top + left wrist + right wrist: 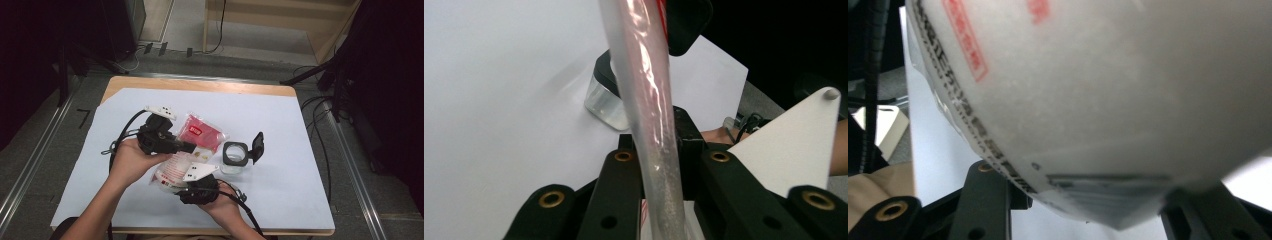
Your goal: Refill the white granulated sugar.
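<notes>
Translucent plastic pouch with red print and white powdery contents [192, 145], held above the white-covered counter [280, 125] between your two grippers. Nearest you, your right gripper [192, 186] supports the pouch's lower end; the bulging bag hides whether its fingers are clenched, so their state cannot be told. Farther out, your left gripper [659, 170] has its fingers clamped on the pouch's thin edge. Beyond, just right of the pouch, the clear square jar with black rim and hinged lid open [236, 154] stands on the counter. Likely risk: the slick film slips from the pinch, or the pouch tips before reaching the jar, spilling powder.
</notes>
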